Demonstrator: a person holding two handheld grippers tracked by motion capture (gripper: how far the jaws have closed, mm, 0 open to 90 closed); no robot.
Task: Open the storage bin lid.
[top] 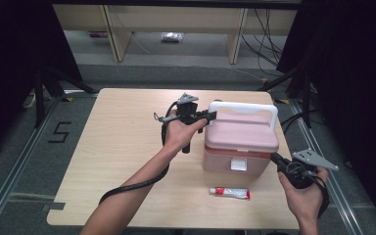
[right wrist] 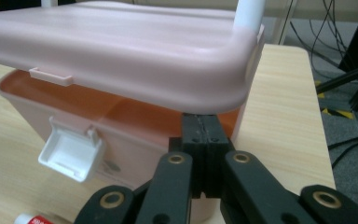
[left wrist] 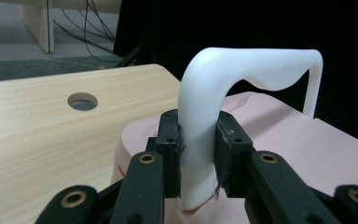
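Pink plastic is making up the lidded box (top: 240, 147) sitting toward the right side of the wooden table (top: 117, 147), and both grippers are working at it. In the left gripper view, the left gripper (left wrist: 196, 140) is clamping its two black pads on the near upright of the white handle (left wrist: 200, 140), which is rising between the fingers (left wrist: 170, 140) and arching away over the lid (left wrist: 279, 140) beyond them. From the high view, that left gripper (top: 206, 116) is reaching in from the box's left, with the person's left hand (top: 178, 132) wrapped around its body. The right gripper (right wrist: 205, 135) is standing with its jaws pressed fully together and nothing between them, the closed tips sitting just under the lid's rounded corner (right wrist: 223, 93), at the gap where the lid is lifting off the box's orange-tinted wall (right wrist: 98, 112). Left of those tips, the white latch (right wrist: 70, 156) is hanging open on the front wall. Nearer the person, just in front of the box, a red and white tube (top: 230, 193) is lying flat on the table, apart from both grippers.
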